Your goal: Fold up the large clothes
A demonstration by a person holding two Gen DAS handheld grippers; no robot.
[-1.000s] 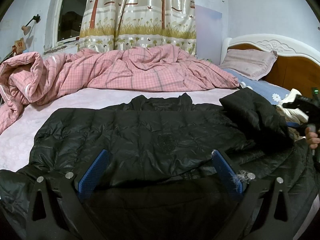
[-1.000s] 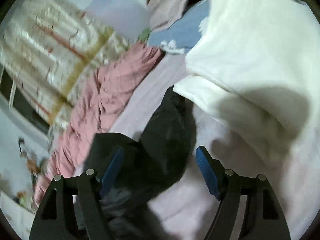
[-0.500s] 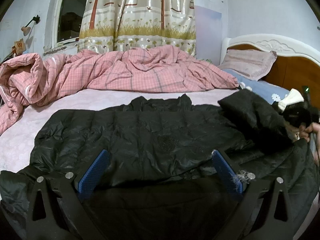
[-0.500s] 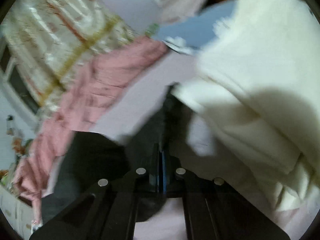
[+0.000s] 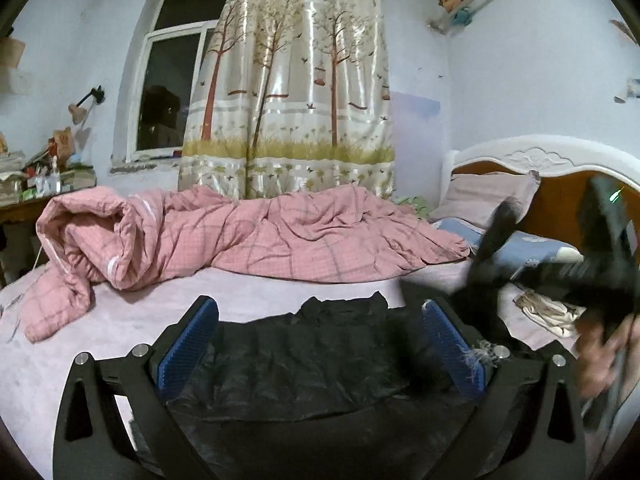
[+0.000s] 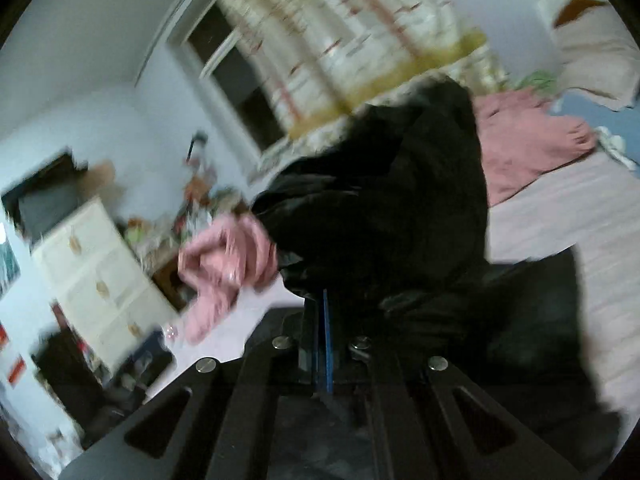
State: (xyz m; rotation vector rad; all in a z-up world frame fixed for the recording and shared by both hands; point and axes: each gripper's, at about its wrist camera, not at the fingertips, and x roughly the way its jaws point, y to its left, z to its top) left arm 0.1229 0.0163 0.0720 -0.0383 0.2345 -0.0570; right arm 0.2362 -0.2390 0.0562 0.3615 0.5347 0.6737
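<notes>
Black quilted jacket (image 5: 304, 352), one item, flat on the bed (image 5: 120, 320) in front of the pink quilt (image 5: 248, 236), back up, collar towards the quilt. Right gripper (image 6: 322, 320): jaws clenched on the jacket's sleeve (image 6: 392, 200), which hangs lifted above the body. Left gripper (image 5: 316, 344): jaws released, wide apart over the hem, gripping nothing. Progress, judged: early; first sleeve fold under way, other sleeve and body folds outstanding.

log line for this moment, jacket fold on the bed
stage: sleeve fold | left gripper: open over black jacket | right gripper: shut on jacket sleeve, lifted | surface: bed
</notes>
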